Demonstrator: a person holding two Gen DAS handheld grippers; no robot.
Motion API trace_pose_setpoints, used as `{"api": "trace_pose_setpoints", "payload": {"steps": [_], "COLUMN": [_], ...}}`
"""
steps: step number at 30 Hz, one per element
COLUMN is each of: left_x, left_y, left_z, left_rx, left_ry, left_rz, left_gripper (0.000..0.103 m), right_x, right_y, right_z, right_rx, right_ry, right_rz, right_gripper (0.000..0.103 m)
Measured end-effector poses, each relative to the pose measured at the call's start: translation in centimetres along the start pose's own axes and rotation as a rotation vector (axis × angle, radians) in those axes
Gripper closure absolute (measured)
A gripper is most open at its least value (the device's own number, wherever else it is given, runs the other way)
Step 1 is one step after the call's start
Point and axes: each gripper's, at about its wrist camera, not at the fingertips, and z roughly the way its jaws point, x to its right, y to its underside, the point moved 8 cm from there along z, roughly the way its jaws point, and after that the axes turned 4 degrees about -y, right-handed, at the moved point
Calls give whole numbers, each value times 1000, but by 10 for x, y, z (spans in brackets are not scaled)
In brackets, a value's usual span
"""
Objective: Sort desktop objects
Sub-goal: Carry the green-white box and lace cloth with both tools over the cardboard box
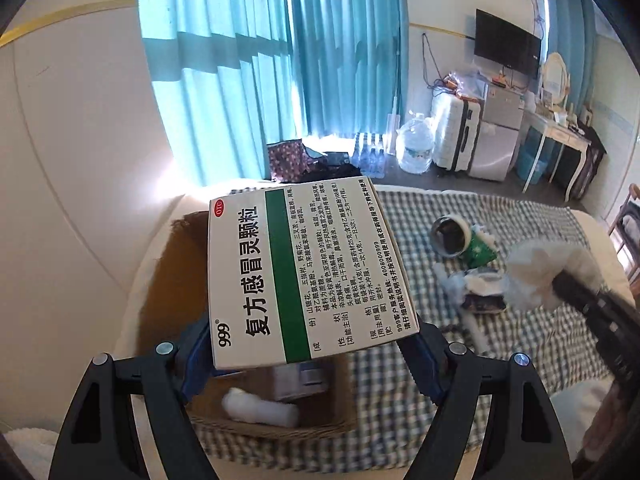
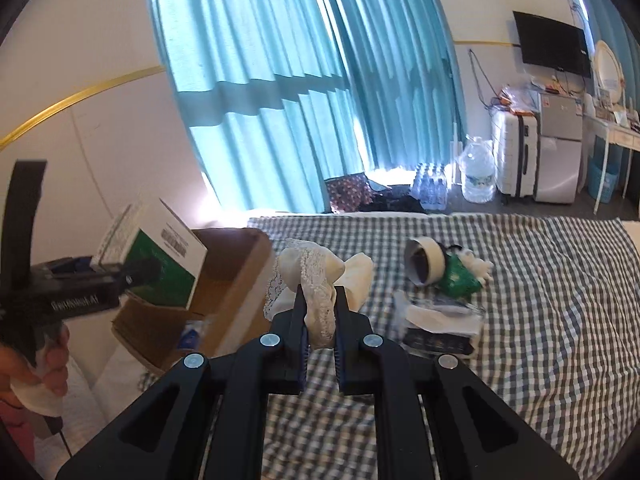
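Note:
My left gripper [image 1: 308, 344] is shut on a white and green medicine box [image 1: 308, 268] and holds it above an open cardboard box [image 1: 276, 420]. The same medicine box [image 2: 160, 256] and cardboard box [image 2: 236, 276] show at the left of the right wrist view. My right gripper [image 2: 320, 308] is shut on a cream lace cloth [image 2: 316, 280] and holds it above the checked cloth [image 2: 540, 320]. In the left wrist view the lace cloth [image 1: 540, 276] shows at the right. A tape roll [image 2: 424, 262], a green packet [image 2: 460, 276] and a dark flat pack [image 2: 440, 340] lie on the checked cloth.
The cardboard box holds a white roll [image 1: 260, 406] and a grey item [image 1: 300, 380]. Behind the bed are blue curtains [image 2: 300, 100], a water jug [image 2: 478, 176], a white suitcase [image 2: 514, 152] and a wall television [image 2: 552, 42]. A white wall [image 1: 72, 160] is at the left.

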Motion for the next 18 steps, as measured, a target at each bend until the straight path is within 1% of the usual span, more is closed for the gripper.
{"api": "trace_pose_setpoints", "payload": {"steps": [3,6,8,10,15,18], "left_x": [-25,-46,-58,-70,-103,-120], "left_y": [6,15,17,20,29,34], "left_z": [3,10,15,20,31,39], "left_rx": [18,20,23,18,14,2], "left_ry": [17,32,39,56,48,52], "left_rz": [-46,-79,-100,-139,-197,-262], "left_gripper": [21,21,21,21,21,21], "right_x": [-36,-65,-78,-91,-126,-148], "right_y": [-5,-3,-1,-1,0,3], "right_z": [9,21,25,33,62,84], "right_rx": [-7,-40,-47,-58,-86,-110], "right_ry": [-20,-2,3,-4,-23,-40], "right_rz": [-45,-110,-132,-136,-148,-159], "right_gripper": [93,93,93,93,93,93]}}
